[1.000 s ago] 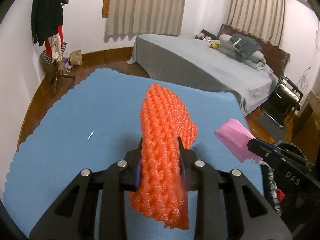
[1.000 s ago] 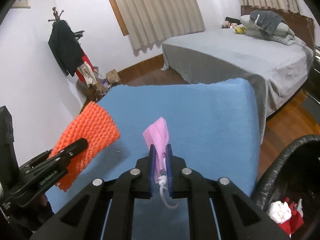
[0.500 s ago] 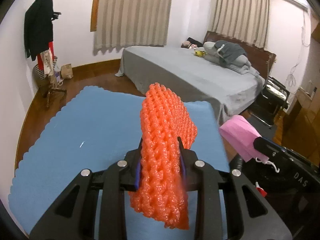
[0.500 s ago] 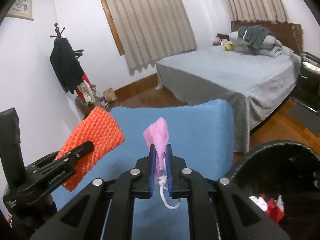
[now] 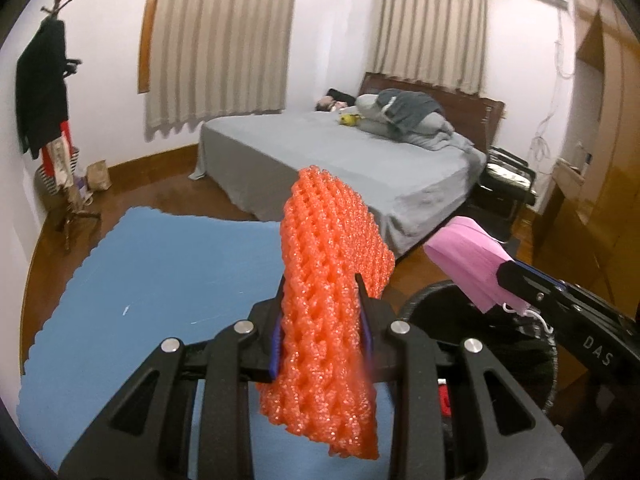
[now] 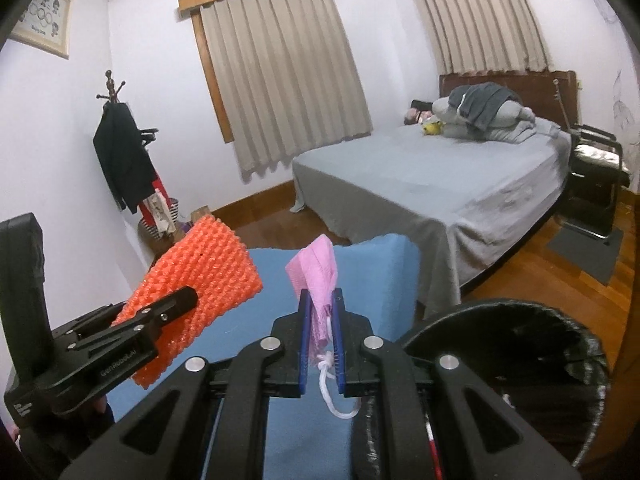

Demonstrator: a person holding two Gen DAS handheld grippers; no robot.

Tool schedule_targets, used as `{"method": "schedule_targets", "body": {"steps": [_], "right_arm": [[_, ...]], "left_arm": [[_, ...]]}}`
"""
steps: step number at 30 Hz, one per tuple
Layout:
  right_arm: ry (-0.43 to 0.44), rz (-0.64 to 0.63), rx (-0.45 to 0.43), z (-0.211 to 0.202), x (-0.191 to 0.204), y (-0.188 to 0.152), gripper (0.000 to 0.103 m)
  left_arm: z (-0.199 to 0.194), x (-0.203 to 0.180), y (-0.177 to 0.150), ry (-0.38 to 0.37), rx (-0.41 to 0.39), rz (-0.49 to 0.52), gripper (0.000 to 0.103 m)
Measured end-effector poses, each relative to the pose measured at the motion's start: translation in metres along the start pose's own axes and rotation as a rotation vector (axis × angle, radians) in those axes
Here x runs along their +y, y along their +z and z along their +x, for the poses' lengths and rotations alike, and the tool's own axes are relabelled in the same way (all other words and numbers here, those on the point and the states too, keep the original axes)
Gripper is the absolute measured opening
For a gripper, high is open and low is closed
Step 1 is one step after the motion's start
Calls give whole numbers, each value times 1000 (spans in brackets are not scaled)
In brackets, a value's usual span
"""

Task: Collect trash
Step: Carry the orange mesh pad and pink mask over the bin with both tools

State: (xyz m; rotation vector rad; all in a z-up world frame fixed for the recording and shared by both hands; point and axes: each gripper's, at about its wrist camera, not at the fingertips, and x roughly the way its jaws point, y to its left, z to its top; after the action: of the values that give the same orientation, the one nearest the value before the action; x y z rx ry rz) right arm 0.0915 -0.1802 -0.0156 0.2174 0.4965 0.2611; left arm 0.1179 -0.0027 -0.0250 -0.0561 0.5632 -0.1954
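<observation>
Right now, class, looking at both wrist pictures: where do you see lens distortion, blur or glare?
Left wrist view: the fisheye bows the curtains and walls, dark corners ring the frame, and the orange foam net is smeared at its right edge. Right wrist view: the same bending, the pink mask sharp, a soft sheen on the wooden floor.
</observation>
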Motion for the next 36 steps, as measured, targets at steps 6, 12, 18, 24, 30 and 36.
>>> {"method": "schedule_targets", "body": {"steps": [6, 12, 18, 24, 30, 36], "right_arm": [[-42, 10, -30, -26, -19, 1, 10], [-81, 23, -56, -48, -39, 0, 10], [-117, 35, -74, -66, -56, -2, 10], [-152, 52, -85, -79, -68, -5, 10], [-185, 71, -94, -90, -83, -9, 10], [-224, 95, -81, -95, -101, -17, 10]], "left_arm": [[-8, -35, -2, -54, -14, 41, 29], [-13, -67, -6, -97, -22, 78, 29], [-14, -89, -9, -137, -22, 111, 29], [-13, -113, -12, -172, -25, 138, 29], [-9, -134, -15, -203, -22, 165, 29], [3, -151, -25, -236, -1, 189, 30]]}}
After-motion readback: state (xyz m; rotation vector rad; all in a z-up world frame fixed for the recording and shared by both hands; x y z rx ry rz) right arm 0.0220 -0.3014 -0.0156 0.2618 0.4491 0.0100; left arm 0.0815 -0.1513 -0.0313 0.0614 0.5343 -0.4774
